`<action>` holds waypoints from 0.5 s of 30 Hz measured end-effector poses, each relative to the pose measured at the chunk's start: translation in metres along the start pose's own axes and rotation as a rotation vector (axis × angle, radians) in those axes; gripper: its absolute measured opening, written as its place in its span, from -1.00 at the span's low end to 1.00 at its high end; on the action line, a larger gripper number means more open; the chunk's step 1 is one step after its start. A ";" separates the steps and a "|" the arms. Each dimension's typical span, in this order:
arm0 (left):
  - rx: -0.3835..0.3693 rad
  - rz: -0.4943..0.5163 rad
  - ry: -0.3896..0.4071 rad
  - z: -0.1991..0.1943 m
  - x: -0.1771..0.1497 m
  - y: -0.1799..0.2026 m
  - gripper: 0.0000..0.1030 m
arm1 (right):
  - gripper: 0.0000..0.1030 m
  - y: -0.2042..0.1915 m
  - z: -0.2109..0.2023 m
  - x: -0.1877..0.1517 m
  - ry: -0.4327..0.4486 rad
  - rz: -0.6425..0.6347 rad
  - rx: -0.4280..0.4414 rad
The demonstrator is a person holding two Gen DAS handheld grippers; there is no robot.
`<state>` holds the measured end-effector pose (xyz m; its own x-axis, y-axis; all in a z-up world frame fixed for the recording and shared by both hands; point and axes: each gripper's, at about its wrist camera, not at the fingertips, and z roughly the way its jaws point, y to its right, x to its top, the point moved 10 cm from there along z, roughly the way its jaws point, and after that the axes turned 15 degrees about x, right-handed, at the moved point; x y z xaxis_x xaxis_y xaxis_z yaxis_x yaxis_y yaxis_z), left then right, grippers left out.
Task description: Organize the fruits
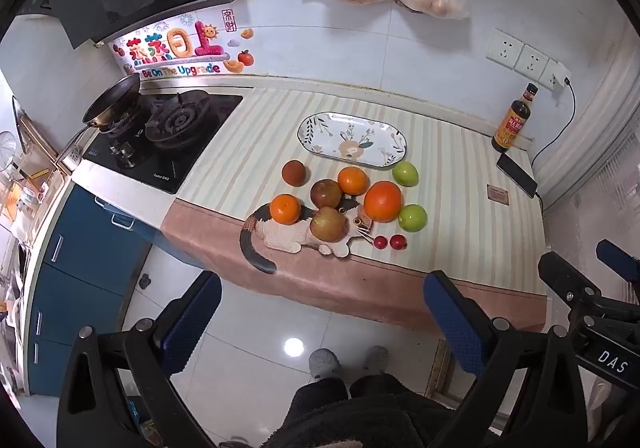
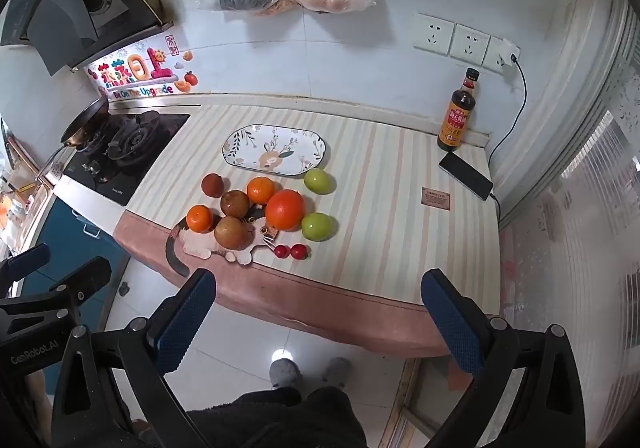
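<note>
Clearly, the fruits are seen gathered in a loose cluster on the tabletop [image 1: 460, 176], on a striped cloth with a pink border and a printed cat. A large, glossy orange [image 1: 382, 201] is set at the right of the group, touching or nearly touching a bright green apple [image 1: 413, 217] in front of it. A second green apple [image 1: 405, 173] is found farther back, just beside the rim of an oval plate [image 1: 316, 138] decorated with leaves and flowers; the plate is bare of fruit. Two smaller tangerines are noted: one [image 1: 352, 180] behind the centre, another [image 1: 285, 209] at the left over the cat's back. Three dull brown-red round fruits are spread among them: one [image 1: 329, 224] at the front, one [image 1: 325, 193] in the middle, and a darker one [image 1: 294, 173] at the back left, slightly apart. Two small shiny red fruits [image 1: 389, 242] are laid side by side at the front edge of the group.

Both tools are held off the tabletop, above the floor. The left hand-held gripper [image 1: 322, 318] is seen with its blue pads spread wide and nothing between them. The right hand-held gripper [image 2: 318, 318] is likewise spread wide and empty.
</note>
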<state>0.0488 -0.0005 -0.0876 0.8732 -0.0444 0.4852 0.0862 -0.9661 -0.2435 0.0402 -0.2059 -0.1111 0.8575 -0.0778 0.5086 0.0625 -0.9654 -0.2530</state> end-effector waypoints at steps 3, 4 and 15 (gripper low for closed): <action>-0.001 -0.005 0.001 0.000 0.000 0.000 1.00 | 1.00 0.000 -0.001 0.000 0.001 0.000 0.000; 0.000 -0.004 0.001 0.001 0.000 0.000 1.00 | 1.00 0.000 0.000 0.001 0.000 0.002 -0.001; 0.002 -0.005 0.007 0.001 0.002 -0.004 1.00 | 1.00 -0.004 -0.001 0.004 0.013 0.007 0.007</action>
<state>0.0501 0.0031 -0.0863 0.8695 -0.0414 0.4921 0.0915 -0.9657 -0.2429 0.0428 -0.2022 -0.1070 0.8514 -0.0873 0.5172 0.0604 -0.9632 -0.2619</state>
